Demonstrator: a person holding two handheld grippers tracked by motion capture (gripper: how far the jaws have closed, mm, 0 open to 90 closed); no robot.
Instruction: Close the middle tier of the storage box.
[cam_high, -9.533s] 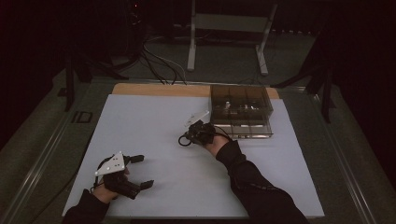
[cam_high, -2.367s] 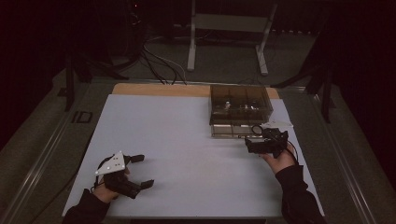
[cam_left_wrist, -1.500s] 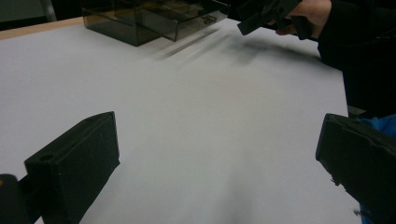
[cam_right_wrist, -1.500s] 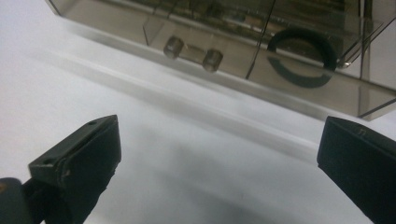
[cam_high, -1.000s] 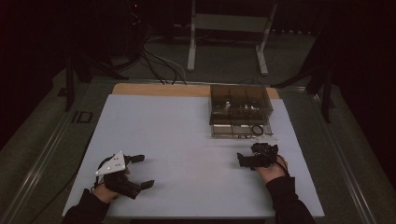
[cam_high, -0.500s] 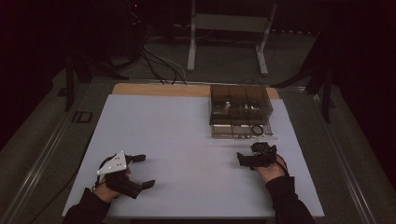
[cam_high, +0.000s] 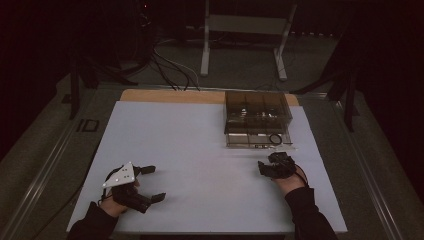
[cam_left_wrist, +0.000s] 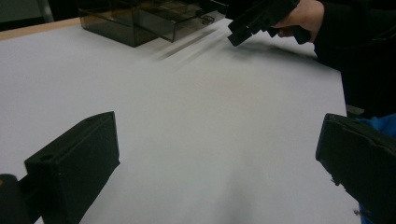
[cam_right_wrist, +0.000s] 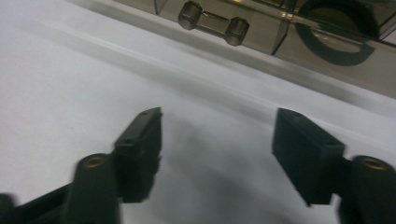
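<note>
Near the right edge of the table (cam_high: 200, 150), just in front of the smoky clear organiser box (cam_high: 257, 117), my right gripper (cam_high: 265, 169) sits low over the white surface. Its jaws have just been closing and now stand partly apart, with nothing between them but bare tabletop. In the right gripper view the pads (cam_right_wrist: 140, 140) frame empty white, and beyond them I see the box's front wall with a small dumbbell-shaped handle (cam_right_wrist: 215, 22) and, to its right, a black ring (cam_right_wrist: 336, 35) lying in the compartment behind the clear wall. From the high view the ring (cam_high: 275, 139) lies in the front row of the box, at its right end, well clear of my jaws.

Near the front left corner of the table, my left gripper (cam_high: 150, 182) rests with its jaws spread wide and empty. The left gripper view shows plain table between them, and the right gripper (cam_left_wrist: 252, 23) farther off beside the box (cam_left_wrist: 140, 21).
</note>
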